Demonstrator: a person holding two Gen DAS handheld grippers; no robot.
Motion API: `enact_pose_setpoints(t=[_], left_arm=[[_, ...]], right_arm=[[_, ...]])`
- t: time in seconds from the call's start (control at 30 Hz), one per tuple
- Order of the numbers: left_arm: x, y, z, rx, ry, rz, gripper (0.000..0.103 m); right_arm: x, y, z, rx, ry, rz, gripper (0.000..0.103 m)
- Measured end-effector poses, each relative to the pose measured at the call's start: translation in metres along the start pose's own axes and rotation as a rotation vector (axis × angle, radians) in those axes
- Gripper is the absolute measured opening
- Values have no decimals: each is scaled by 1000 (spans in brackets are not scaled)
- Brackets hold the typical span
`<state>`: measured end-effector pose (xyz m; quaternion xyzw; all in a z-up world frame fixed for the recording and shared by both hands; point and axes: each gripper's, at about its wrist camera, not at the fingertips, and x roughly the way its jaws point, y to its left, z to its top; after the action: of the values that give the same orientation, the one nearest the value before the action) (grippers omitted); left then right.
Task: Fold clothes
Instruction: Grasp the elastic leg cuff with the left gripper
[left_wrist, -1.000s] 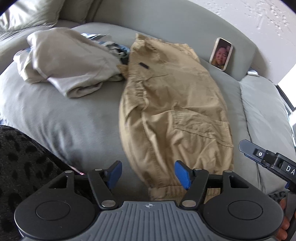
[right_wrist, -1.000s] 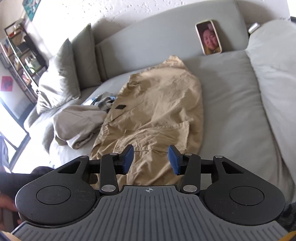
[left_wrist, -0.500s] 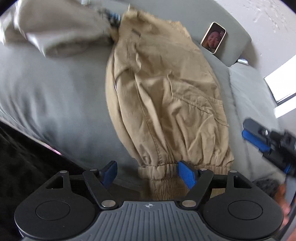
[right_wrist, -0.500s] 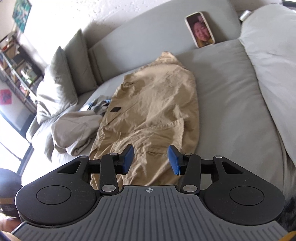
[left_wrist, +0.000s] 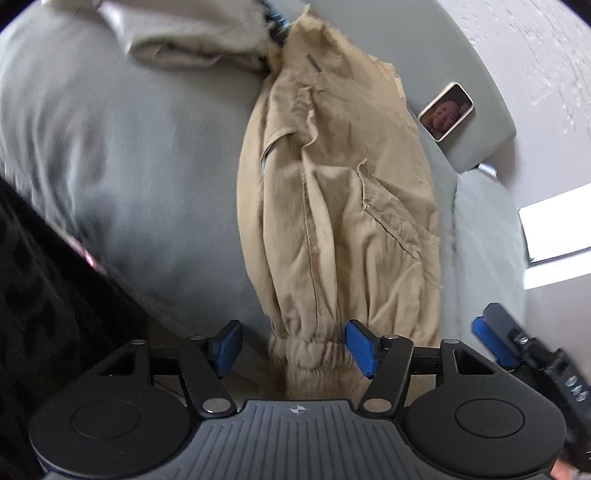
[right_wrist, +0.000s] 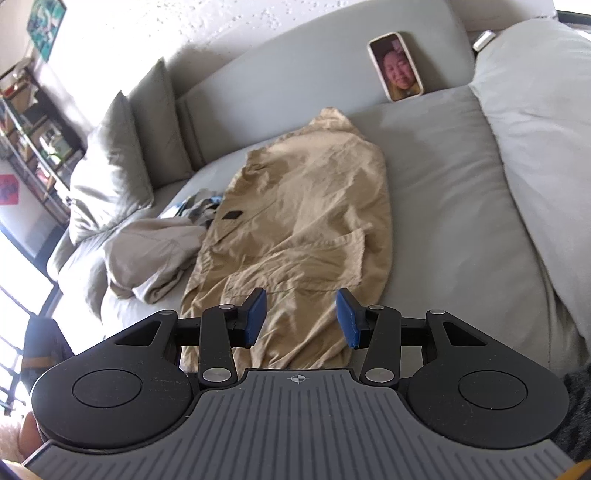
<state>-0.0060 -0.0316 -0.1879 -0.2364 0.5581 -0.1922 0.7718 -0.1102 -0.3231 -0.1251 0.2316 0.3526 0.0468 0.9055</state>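
Tan trousers lying lengthwise on the grey sofa

The tan trousers (left_wrist: 343, 206) are running cuff at 6 o'clock to waistband at 12. The left gripper (left_wrist: 291, 347), tilting downward, is closing around the elastic cuff (left_wrist: 310, 350), seemingly not yet pinching. The right gripper (right_wrist: 299, 317) is hovering half-open, gripping nothing.

A grey sofa (right_wrist: 443, 192) carries everything; tan trousers (right_wrist: 306, 221) are spread lengthwise across its seat, one elastic cuff (left_wrist: 310, 354) reaching the front edge; a crumpled beige garment (right_wrist: 151, 254) lies just beside them; a phone (right_wrist: 397, 66) is propped against the backrest.
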Motion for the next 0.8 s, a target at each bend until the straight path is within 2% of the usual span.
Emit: enact_pose_setpoints(t=[0.1, 0.17, 0.23, 0.27, 0.3, 0.33, 0.4, 0.43, 0.6, 0.73, 0.8], left_arm=[[12, -14, 2, 74, 2, 50, 68], [15, -21, 3, 106, 16, 85, 67], [15, -27, 4, 137, 27, 103, 59], [12, -31, 4, 167, 21, 103, 41], [9, -35, 3, 197, 14, 103, 28], [6, -40, 3, 230, 6, 104, 22], [-2, -50, 0, 276, -12, 121, 17], [-6, -50, 1, 266, -15, 109, 17], [-42, -32, 14, 127, -27, -55, 15], [-68, -32, 17, 134, -32, -93, 15], [-76, -25, 12, 123, -1, -94, 15]], right_arm=[[2, 1, -2, 0, 7, 5, 48], [3, 2, -1, 4, 14, 4, 48], [2, 3, -1, 0, 10, 2, 48], [1, 2, 0, -3, 4, -1, 48], [0, 2, 0, -1, -1, -4, 48], [-1, 2, 1, 1, -6, -7, 48], [-1, 1, 1, 8, -8, -5, 48], [-1, 0, 1, 10, -9, -4, 48], [-5, 3, 3, -29, -21, -3, 48], [-9, 3, 15, -52, -31, 23, 49], [-10, 6, 26, -68, -25, 62, 49]])
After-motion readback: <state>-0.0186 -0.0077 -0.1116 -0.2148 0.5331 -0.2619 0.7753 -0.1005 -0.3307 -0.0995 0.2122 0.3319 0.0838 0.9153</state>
